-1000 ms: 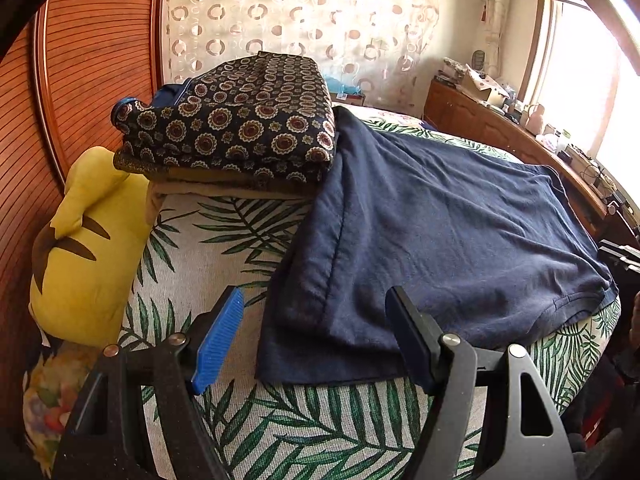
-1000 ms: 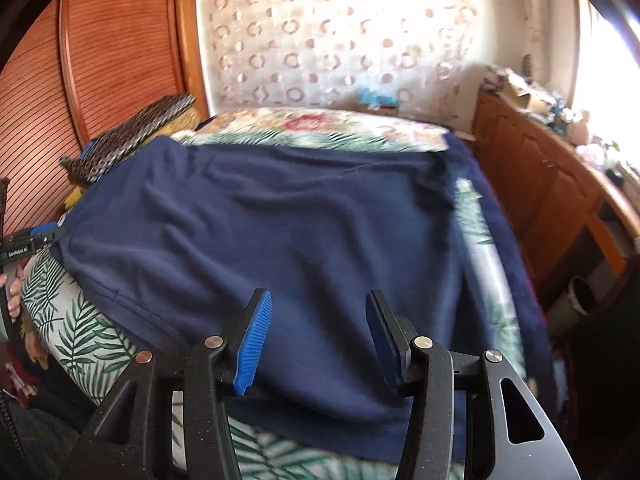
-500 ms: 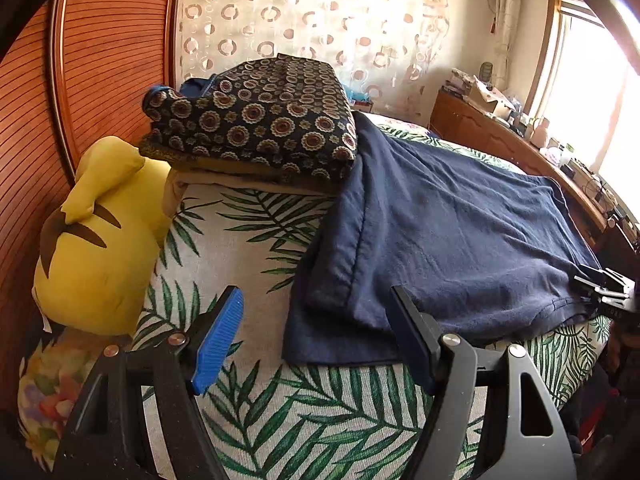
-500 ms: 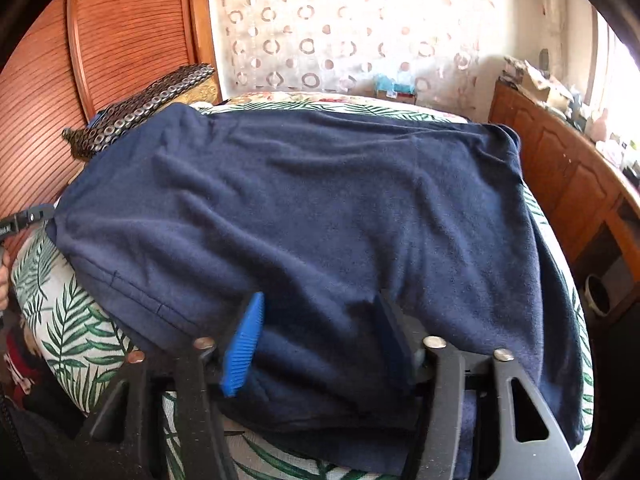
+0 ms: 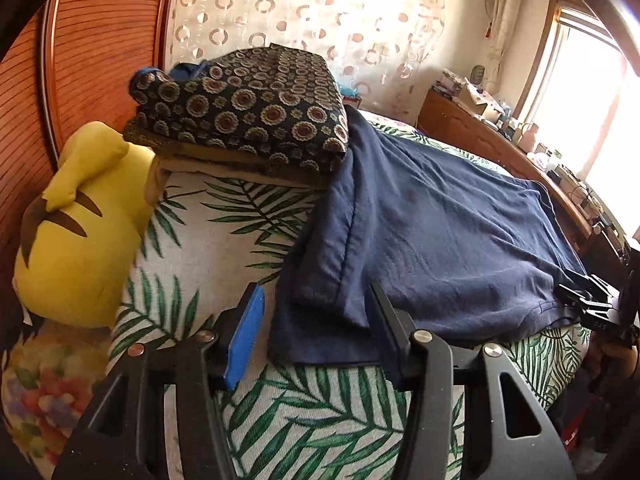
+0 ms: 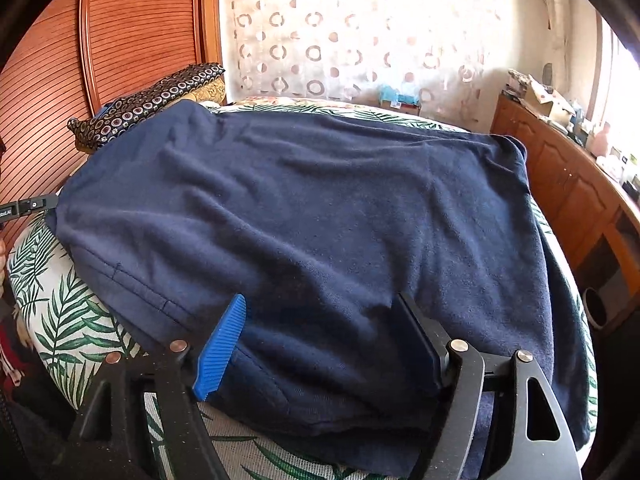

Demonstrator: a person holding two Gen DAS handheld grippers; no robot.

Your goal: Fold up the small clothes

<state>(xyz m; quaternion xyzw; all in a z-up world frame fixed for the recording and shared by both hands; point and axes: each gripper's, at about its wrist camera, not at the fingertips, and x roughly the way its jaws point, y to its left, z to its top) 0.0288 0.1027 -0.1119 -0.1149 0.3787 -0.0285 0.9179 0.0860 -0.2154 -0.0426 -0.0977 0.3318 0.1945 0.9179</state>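
The left tool (image 5: pixel 316 332) has its jaws spread wide, and the near corner of the navy garment (image 5: pixel 432 240) lies between the blue pad and the black one, low against the leaf-print bed cover (image 5: pixel 328 420). Nothing is clamped yet. The right tool (image 6: pixel 320 344) is likewise spread wide, with the garment's near hem bunched in the gap between its pads; whether the pads touch cloth cannot be told.

The garment lies spread across the bed straight ahead of both tools, its long axis running roughly left to right from each tool's view, so the two tools sit at opposite ends of the same near edge. From the left tool the cloth runs away to the right; from the right tool it fills the whole foreground and stretches to the far left. A doubled flap with a stitched hem sits just ahead of the left tool.

Judging by this, the coming move is to close on the near edge and carry it away toward the far side.

Beyond, left of the left tool, rests a yellow plush (image 5: pixel 76 232), and farther off a patterned folded pile (image 5: pixel 248 112).
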